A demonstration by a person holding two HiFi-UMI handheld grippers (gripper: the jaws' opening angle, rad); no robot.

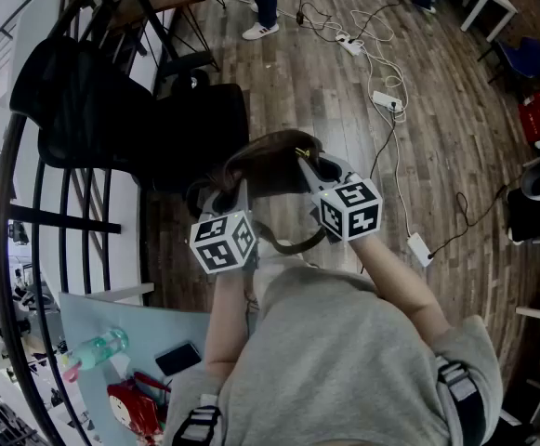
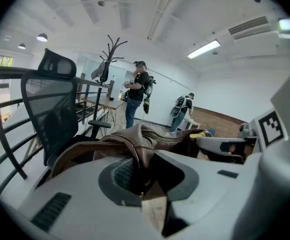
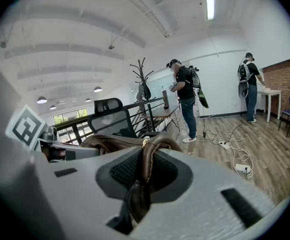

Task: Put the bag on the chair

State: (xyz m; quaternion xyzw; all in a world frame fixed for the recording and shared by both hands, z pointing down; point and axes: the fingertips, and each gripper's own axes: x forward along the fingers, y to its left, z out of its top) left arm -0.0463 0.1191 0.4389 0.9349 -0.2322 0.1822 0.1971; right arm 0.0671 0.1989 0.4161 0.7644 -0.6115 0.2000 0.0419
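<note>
A brown leather bag (image 1: 271,165) hangs in the air between my two grippers, just right of the black mesh office chair (image 1: 111,124). My left gripper (image 1: 221,200) is shut on the bag's left end, where a fold of brown leather (image 2: 135,151) sits between its jaws. On the bag's right end my right gripper (image 1: 318,177) is shut on the brown strap (image 3: 147,171). In the left gripper view the chair's backrest (image 2: 47,111) stands upright at the left, its seat below the bag. The same chair (image 3: 112,116) shows beyond the bag in the right gripper view.
A curved black railing (image 1: 28,212) runs along the left. White power strips and cables (image 1: 381,91) lie on the wood floor to the right. A light blue table (image 1: 111,342) with a bottle and a phone is below left. People stand at the far side (image 2: 137,91).
</note>
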